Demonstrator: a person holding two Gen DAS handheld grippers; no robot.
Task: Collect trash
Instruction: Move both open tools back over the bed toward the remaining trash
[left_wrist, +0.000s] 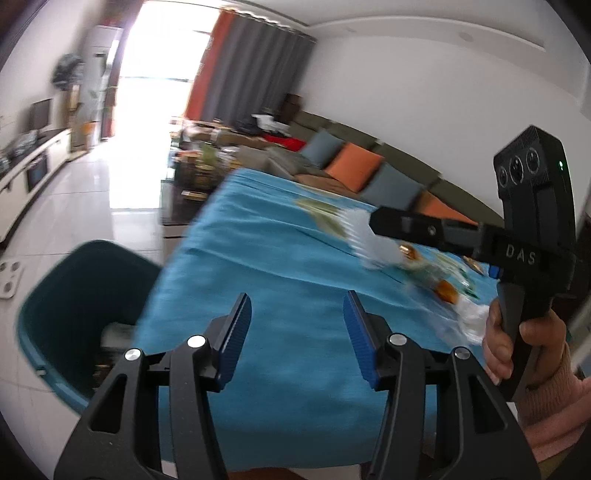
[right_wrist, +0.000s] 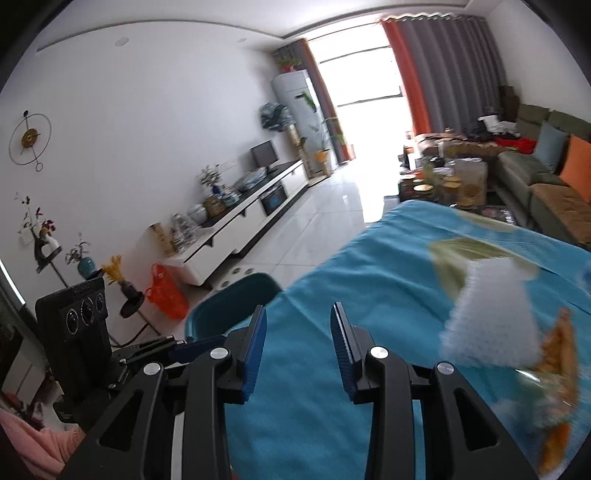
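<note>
trash (right_wrist: 491, 317): white foam piece and wrappers, scattered on blue-clothed desk (left_wrist: 280, 258); teal bin (left_wrist: 74, 314) beside; left claw (left_wrist: 297, 339) and right claw (right_wrist: 298, 350) both parted, nothing held.

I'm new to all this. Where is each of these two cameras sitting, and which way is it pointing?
Left wrist view: sits on the left gripper, looks along its open, empty fingers over the blue tablecloth toward the sofa; the right gripper and the hand holding it show at right.
Right wrist view: sits on the right gripper, also open and empty, faces the TV cabinet and window; the left gripper and a pink sleeve show at left.
Shared: tablecloth, teal bin, white foam piece, blurred orange wrappers.
</note>
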